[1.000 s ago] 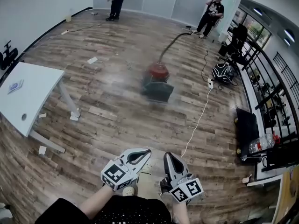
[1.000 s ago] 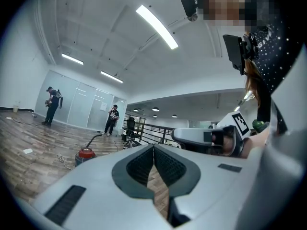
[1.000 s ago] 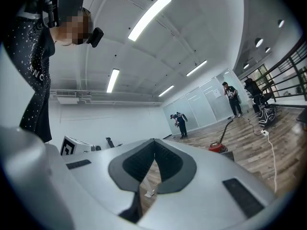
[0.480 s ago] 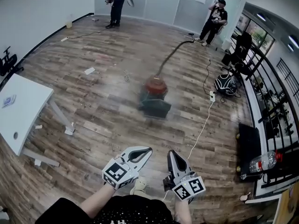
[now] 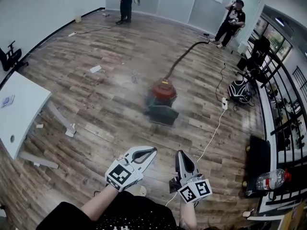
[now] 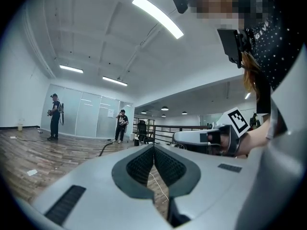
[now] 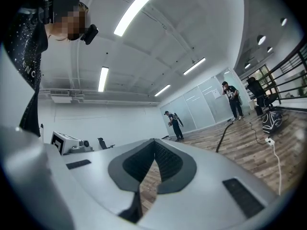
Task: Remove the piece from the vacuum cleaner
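Observation:
The vacuum cleaner [image 5: 161, 99], red on top with a dark body, stands on the wooden floor at mid-frame in the head view. Its black hose [image 5: 184, 56] runs off toward the far wall. Both grippers are held level in front of me, well short of the vacuum and pointing its way. My left gripper [image 5: 153, 150] is shut and holds nothing; its jaws meet in the left gripper view [image 6: 154, 146]. My right gripper [image 5: 179, 153] is likewise shut and empty [image 7: 154, 141]. The hose [image 7: 223, 138] shows far off in the right gripper view.
A white table [image 5: 19, 114] stands at the left. A white cable [image 5: 213, 133] crosses the floor on the right, near a black bag [image 5: 240, 91], a black case [image 5: 259, 164] and a railing [image 5: 283, 104]. Two people [image 5: 125, 1] [image 5: 232, 18] stand by the far wall. Paper scraps [image 5: 95, 69] litter the floor.
I have walked forward: the table has slid away to the left and the floor has passed under me. Both grippers stay shut, held the same way in front of me.

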`<state>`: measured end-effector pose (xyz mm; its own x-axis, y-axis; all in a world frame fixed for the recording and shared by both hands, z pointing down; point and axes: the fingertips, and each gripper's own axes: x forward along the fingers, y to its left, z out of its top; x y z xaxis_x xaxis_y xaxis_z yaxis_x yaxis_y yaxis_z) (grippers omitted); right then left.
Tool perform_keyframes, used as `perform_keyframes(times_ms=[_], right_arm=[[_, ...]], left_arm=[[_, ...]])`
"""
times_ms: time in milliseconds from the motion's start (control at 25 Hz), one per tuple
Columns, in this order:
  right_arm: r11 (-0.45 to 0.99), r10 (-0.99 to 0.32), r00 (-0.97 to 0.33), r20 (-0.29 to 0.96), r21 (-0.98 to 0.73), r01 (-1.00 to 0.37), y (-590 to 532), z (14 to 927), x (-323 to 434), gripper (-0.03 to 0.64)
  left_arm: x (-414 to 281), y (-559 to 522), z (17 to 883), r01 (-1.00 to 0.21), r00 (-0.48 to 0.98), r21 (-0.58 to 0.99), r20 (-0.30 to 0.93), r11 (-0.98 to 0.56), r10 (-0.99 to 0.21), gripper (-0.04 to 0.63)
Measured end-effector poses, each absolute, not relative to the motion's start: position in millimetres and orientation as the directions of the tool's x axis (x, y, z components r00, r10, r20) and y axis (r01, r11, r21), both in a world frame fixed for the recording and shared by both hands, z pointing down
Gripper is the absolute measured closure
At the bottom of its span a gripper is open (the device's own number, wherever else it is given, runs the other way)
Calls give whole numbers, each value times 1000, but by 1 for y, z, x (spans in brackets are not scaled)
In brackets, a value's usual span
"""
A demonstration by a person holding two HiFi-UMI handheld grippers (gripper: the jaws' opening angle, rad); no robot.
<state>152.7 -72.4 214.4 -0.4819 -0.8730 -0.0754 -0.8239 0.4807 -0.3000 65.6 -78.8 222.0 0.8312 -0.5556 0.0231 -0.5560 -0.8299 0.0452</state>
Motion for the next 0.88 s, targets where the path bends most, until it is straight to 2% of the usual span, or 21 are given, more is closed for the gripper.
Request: perform_keyframes(times_ms=[440,880], right_arm=[[457,-879,-476,-26,-330,-826,-166,236,182,606],[502,-850,-527,-17,-331,-799,-350,227,205,606]], left_arm=[[100,-181,242,-538,843,92,51,-838,-535,584],[138,-363,229,-512,859,86,33,-854,-511,584]])
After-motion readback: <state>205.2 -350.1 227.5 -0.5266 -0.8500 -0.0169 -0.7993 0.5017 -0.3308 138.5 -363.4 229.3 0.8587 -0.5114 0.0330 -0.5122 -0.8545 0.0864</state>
